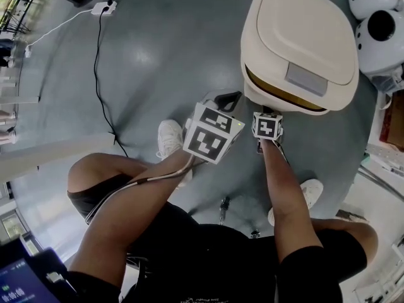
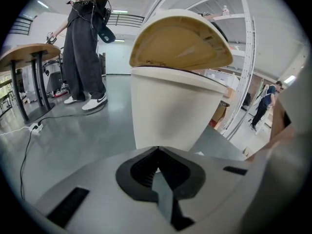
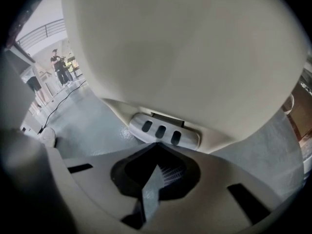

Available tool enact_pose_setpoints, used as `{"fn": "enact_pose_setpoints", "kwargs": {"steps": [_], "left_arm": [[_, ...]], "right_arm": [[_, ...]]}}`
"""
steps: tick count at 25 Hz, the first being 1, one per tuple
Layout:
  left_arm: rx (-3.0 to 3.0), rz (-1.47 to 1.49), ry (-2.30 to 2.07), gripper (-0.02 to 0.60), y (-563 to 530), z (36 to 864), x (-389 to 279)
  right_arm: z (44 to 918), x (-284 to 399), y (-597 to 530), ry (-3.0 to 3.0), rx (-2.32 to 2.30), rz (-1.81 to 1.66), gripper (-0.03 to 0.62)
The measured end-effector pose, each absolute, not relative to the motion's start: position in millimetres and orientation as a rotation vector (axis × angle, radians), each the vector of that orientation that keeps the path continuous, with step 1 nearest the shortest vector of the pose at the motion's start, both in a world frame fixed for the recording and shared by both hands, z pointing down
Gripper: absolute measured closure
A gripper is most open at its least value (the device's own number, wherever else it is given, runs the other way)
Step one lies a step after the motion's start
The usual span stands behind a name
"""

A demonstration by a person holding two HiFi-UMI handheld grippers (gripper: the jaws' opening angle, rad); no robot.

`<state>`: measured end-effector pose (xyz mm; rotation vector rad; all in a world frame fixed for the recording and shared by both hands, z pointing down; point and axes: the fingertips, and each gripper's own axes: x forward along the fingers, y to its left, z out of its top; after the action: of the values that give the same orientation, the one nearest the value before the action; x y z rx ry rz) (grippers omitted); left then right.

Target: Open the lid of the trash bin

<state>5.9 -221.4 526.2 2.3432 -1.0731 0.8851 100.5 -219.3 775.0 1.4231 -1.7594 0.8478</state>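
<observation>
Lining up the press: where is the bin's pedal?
Right gripper view, centre: the pedal sits at the base of the trash bin, just ahead of the right gripper.

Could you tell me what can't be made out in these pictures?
- Inside the trash bin: the lid covers it in the head view; the left gripper view looks from below the rim.
- Whether the right gripper touches the pedal: unclear in its view, hidden in the head view.
- Round white things: cut off by the head view's edge.
</observation>
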Motion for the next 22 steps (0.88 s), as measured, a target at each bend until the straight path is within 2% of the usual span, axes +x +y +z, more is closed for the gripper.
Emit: {"fn": "enact_pose_setpoints", "kwargs": {"steps": [22], "left_arm": [[2.312, 0.898, -1.051, 0.581, -214.0, 533.3, 7.2]], "right_arm": [[772.5, 99.7, -217.8, -1.74, 1.352, 0.854, 0.589]]}}
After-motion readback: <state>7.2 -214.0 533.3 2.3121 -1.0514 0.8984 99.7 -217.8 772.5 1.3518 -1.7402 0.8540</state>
